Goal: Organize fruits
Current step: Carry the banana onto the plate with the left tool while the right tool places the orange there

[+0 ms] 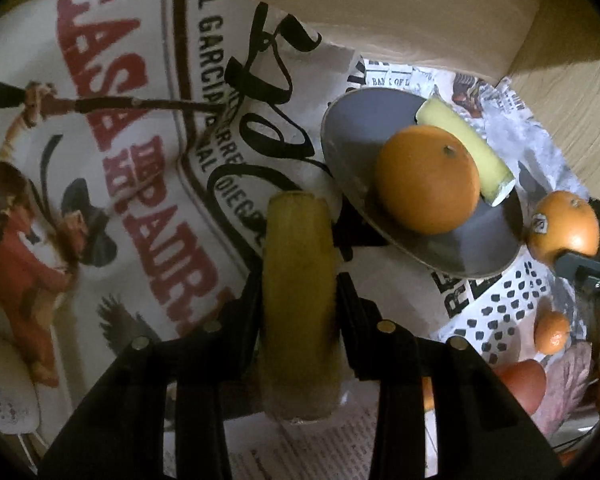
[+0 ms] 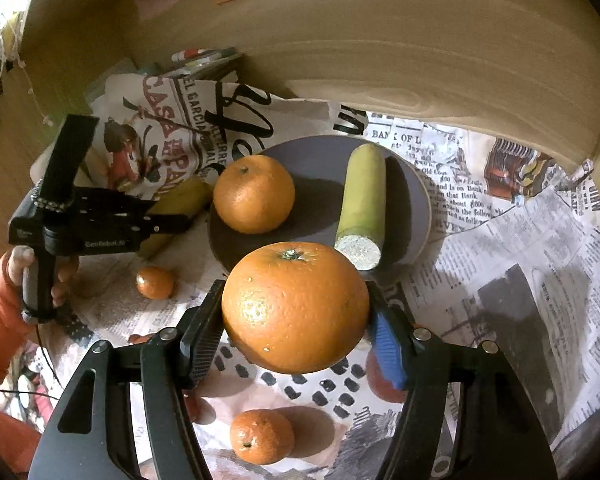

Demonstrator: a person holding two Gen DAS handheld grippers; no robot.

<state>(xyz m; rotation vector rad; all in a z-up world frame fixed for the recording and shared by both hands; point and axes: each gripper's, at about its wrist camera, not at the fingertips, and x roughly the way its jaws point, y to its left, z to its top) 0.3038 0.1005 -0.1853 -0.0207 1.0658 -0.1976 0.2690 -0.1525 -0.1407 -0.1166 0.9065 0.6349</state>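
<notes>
The left gripper (image 1: 300,272) is clenching a whole yellow-green banana (image 1: 298,300) between its black fingers. The banana's long axis is running along the fingers, one end pointing forward toward the grey plate (image 1: 352,128) and the other end reaching back toward the camera; it is being held above the newspaper sheets (image 1: 120,140) covering the tabletop. In the right wrist view this banana is showing just beside the plate's left rim, tilted, with its far tip nearest the rim.

The right gripper (image 2: 296,320) is grasping a large orange (image 2: 296,306), one black pad and one blue pad pressing on its opposite sides, stem scar facing up and forward. It is hanging over the newspaper in front of the plate's near rim.

On the plate a second orange (image 2: 254,194) is sitting on the left part, and a cut banana piece (image 2: 362,204) is lying on the right part. The piece's long axis is running from the far rim to the near rim, its pale cut face pointing toward the near rim and its rounded tip toward the wooden wall behind.

Two small mandarins are resting on the paper: one (image 2: 155,282) near the plate's left side, another (image 2: 260,436) below the held orange. A hand (image 2: 40,276) in an orange sleeve is gripping the left gripper's handle.
</notes>
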